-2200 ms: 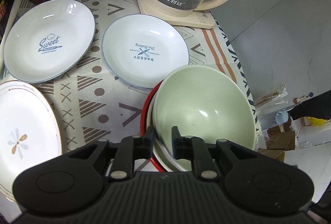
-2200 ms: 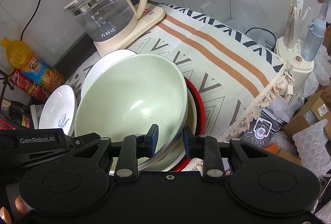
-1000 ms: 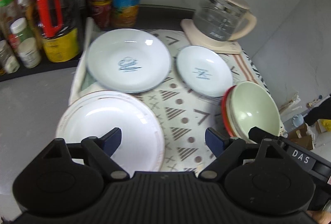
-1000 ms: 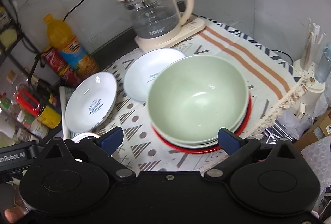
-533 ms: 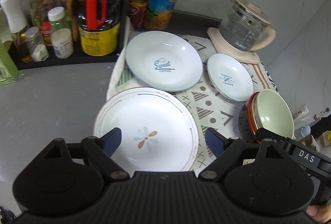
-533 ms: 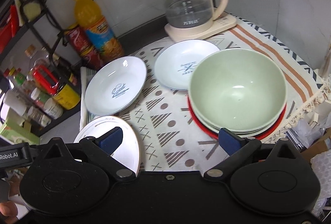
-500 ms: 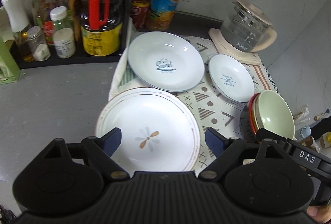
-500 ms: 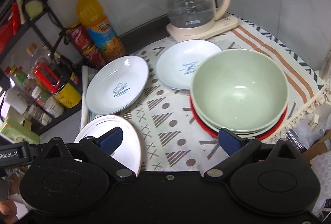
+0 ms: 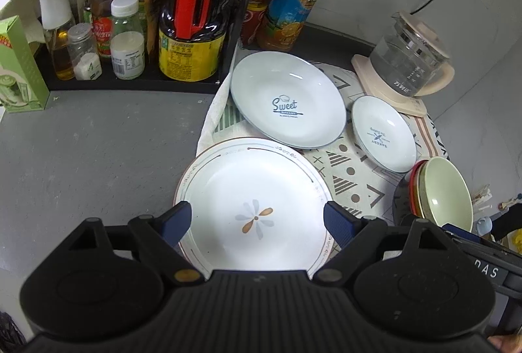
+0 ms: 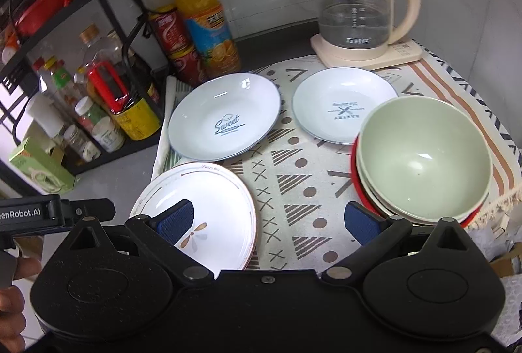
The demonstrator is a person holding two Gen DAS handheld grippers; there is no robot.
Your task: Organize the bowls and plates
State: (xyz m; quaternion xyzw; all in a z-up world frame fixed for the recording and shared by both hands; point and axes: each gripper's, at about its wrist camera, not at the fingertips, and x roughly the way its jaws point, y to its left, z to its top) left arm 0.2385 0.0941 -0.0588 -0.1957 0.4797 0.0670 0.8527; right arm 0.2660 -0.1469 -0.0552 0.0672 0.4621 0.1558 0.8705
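Note:
A white flower plate (image 9: 251, 206) (image 10: 208, 216) lies nearest on the patterned cloth (image 10: 293, 177). Behind it rest a large "Sweet" plate (image 9: 287, 98) (image 10: 225, 118) and a smaller bakery plate (image 9: 383, 133) (image 10: 342, 103). A pale green bowl (image 10: 424, 157) (image 9: 447, 193) sits nested on top of a white bowl and a red one at the right. My left gripper (image 9: 257, 221) hangs open above the flower plate, holding nothing. My right gripper (image 10: 269, 221) is open too, above the cloth between the flower plate and the bowl stack.
A glass kettle (image 10: 355, 14) on its cream base stands at the back right. An orange juice bottle (image 10: 205, 17), red cans and a black rack of bottles and jars (image 9: 130, 27) line the back left. Grey counter (image 9: 91, 151) spreads left of the cloth.
Both grippers, shut on the green bowl's rim at first, have opened and pulled back from the stack. The views have since shifted left, bringing the flower plate under the left gripper.

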